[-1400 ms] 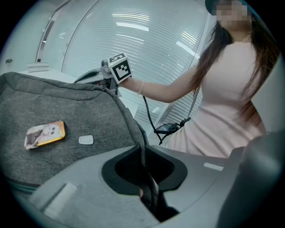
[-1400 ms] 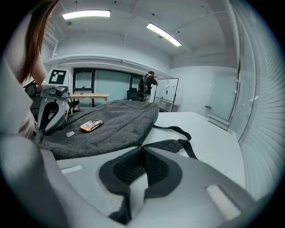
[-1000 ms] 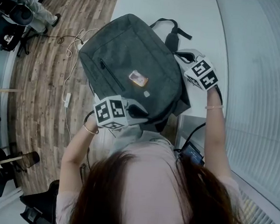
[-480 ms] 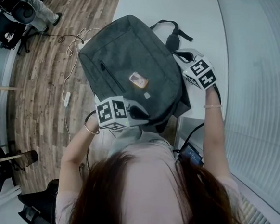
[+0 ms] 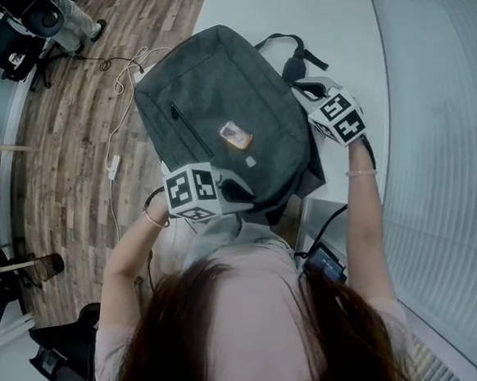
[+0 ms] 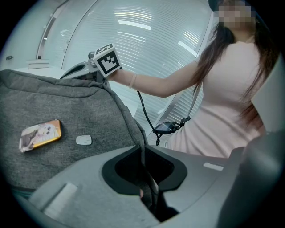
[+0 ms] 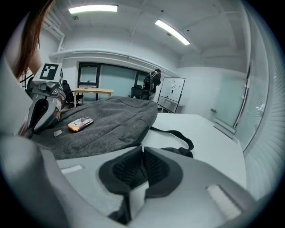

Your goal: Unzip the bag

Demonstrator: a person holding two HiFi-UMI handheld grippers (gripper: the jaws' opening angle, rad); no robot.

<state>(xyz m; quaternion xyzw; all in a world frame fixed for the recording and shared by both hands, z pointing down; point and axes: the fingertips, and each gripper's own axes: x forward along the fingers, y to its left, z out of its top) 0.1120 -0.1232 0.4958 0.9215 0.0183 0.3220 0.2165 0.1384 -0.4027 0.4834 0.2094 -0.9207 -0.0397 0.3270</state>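
A grey backpack point(image 5: 221, 102) lies flat on the white table point(image 5: 342, 21), with an orange tag point(image 5: 235, 134) on its front. My left gripper point(image 5: 237, 192) sits at the bag's near edge, shut on the fabric seam point(image 6: 133, 129), which runs down between the pads. My right gripper point(image 5: 306, 88) is at the bag's right side beside the black strap point(image 5: 294, 54). In the right gripper view its jaws point(image 7: 141, 149) are closed against the bag's side edge point(image 7: 144, 127) and pinch a thin tab that looks like the zipper pull. The bag's front pocket zip point(image 5: 186, 128) is closed.
The table's left edge point(image 5: 195, 26) drops to a wood floor with a white cable point(image 5: 119, 94). A black device on a cable point(image 5: 325, 261) hangs near my right side. Slatted blinds point(image 5: 446, 161) line the right. A seated person point(image 5: 39, 10) is far left.
My right gripper has shifted slightly farther along the bag's right edge. The left gripper and the bag have stayed put.
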